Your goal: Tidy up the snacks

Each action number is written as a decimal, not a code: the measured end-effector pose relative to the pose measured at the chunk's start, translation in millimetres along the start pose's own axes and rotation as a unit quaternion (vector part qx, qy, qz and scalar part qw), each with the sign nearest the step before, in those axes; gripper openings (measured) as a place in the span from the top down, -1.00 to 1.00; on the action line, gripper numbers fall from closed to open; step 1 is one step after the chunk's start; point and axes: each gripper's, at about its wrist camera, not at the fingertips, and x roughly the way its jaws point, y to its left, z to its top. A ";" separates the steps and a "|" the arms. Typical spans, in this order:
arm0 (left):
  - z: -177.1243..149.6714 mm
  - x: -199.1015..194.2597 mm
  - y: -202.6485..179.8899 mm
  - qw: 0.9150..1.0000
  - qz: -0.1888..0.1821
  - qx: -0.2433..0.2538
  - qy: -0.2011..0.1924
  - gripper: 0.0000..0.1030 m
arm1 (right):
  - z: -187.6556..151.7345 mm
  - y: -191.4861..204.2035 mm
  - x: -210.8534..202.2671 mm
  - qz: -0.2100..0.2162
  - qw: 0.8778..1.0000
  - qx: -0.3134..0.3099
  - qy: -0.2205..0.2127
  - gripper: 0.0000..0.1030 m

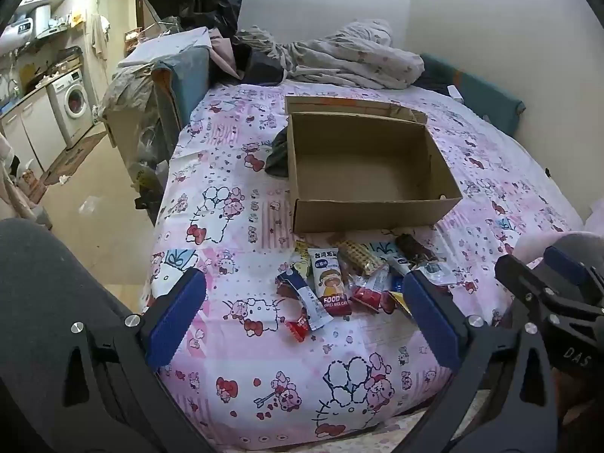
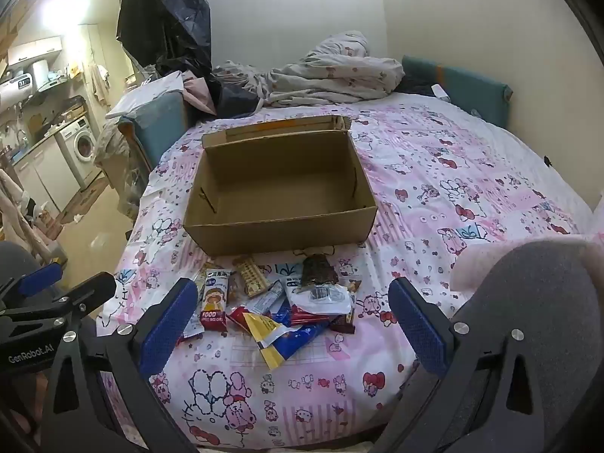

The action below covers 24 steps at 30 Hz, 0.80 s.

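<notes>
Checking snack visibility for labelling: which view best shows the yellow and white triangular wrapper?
Right wrist view: the yellow and white triangular wrapper lies unobstructed atop the pile. In the left wrist view only a yellow sliver shows beside the tong pad.

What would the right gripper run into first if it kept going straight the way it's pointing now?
Most likely the pile of snack packets on the bed, which lies between the open right gripper and the empty cardboard box. Depth is hard to judge, so it might meet the bedsheet first.
</notes>
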 end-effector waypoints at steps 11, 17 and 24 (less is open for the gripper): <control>0.9 -2.8 -6.6 1.000 0.000 0.014 -0.003 -0.99 | -2.2 -3.0 -3.0 -0.003 1.000 -0.003 0.000 -1.00; 0.8 -3.6 -5.3 1.000 -0.002 0.015 -0.001 -0.99 | -0.8 -1.7 -0.4 -0.004 1.000 -0.001 0.000 -1.00; 3.3 -2.3 -6.1 1.000 0.000 0.012 -0.001 -0.99 | -0.1 -1.4 0.2 -0.002 1.000 -0.001 0.001 -1.00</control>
